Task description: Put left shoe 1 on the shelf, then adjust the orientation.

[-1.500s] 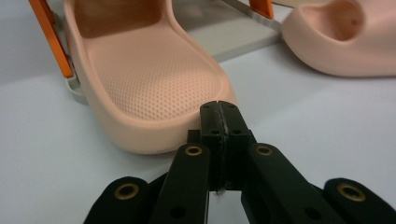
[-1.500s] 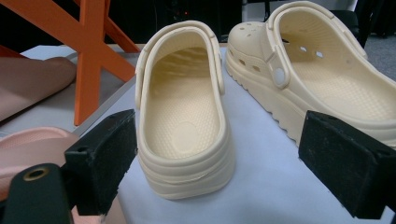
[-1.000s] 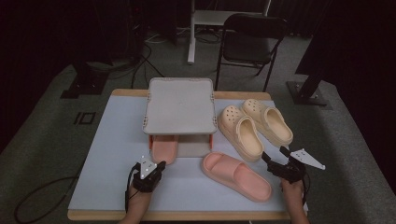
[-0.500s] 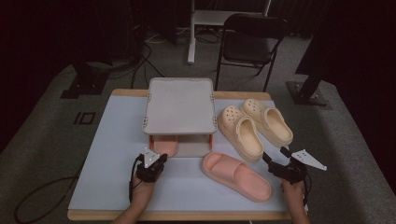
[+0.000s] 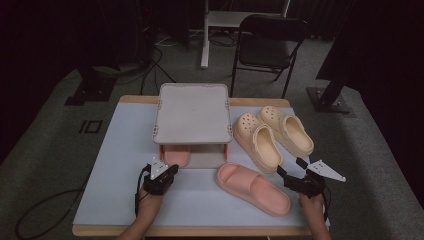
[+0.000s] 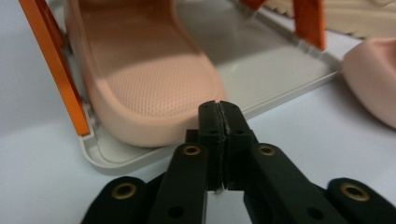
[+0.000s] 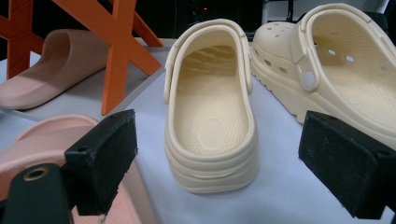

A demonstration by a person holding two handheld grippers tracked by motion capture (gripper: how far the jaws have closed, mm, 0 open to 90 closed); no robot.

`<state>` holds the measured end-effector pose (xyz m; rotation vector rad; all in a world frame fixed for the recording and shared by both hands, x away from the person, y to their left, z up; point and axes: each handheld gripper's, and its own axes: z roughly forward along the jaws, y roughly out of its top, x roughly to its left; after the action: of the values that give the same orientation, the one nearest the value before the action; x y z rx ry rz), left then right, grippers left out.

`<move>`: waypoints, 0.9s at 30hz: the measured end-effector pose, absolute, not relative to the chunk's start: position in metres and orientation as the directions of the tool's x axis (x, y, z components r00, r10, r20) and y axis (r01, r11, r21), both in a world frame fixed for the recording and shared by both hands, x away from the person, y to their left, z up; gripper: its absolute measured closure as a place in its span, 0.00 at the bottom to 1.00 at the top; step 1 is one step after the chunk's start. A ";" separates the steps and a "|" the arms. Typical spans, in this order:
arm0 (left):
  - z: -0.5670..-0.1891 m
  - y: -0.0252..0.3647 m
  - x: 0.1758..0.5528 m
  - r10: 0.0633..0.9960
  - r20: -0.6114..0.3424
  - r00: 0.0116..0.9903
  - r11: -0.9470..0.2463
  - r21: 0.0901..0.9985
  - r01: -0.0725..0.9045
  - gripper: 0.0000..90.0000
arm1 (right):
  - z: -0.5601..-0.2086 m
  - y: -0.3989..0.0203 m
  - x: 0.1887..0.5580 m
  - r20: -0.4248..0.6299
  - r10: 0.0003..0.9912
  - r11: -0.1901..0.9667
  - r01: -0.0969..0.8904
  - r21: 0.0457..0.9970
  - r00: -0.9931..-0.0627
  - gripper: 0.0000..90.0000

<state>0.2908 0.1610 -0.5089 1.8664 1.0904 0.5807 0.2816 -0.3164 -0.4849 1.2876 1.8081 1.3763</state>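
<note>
Pink slide on rack shelf, left claw closed just before it

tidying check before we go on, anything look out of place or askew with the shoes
Only the pink pair is split: one pink slide sits on the rack's bottom shelf, while its mate lies loose and angled on the table. The cream clogs stand side by side. Nothing looks damaged.

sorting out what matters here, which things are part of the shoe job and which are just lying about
Part of the job:
- pink slide on the rack's lower shelf
- pink slide on the table
- two cream clogs
- shoe rack
- left hand-held gripper, shut
- right hand-held gripper, open

Just lying about:
- black chair behind the table
- cables on the floor
</note>
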 end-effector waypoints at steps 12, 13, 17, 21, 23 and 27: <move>-0.496 0.190 0.271 0.832 -0.075 0.550 -0.190 0.893 0.408 0.39 | -0.477 -0.313 0.285 0.140 0.874 0.062 0.393 0.918 -0.464 0.12; -0.497 0.193 0.270 0.836 -0.074 0.543 -0.190 0.890 0.414 0.31 | -0.476 -0.313 0.286 0.141 0.872 0.062 0.391 0.918 -0.469 0.12; -0.499 0.210 0.268 0.856 -0.070 0.512 -0.185 0.884 0.430 0.06 | -0.475 -0.313 0.290 0.164 0.861 0.048 0.398 0.916 -0.482 0.12; -0.499 0.229 0.267 0.884 -0.096 0.457 -0.143 0.876 0.461 0.02 | -0.477 -0.314 0.295 0.180 0.855 0.048 0.420 0.906 -0.487 0.13; -0.499 0.236 0.267 0.891 -0.092 0.444 -0.138 0.877 0.460 0.02 | -0.478 -0.314 0.296 0.176 0.856 0.054 0.424 0.904 -0.485 0.13; -0.500 0.251 0.265 0.915 -0.054 0.399 -0.140 0.887 0.440 0.02 | -0.480 -0.313 0.302 0.175 0.856 0.064 0.434 0.898 -0.487 0.13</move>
<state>0.2652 0.2509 -0.4997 1.7498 1.1870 0.6571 0.3022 -0.3134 -0.4796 1.2844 1.9444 1.4052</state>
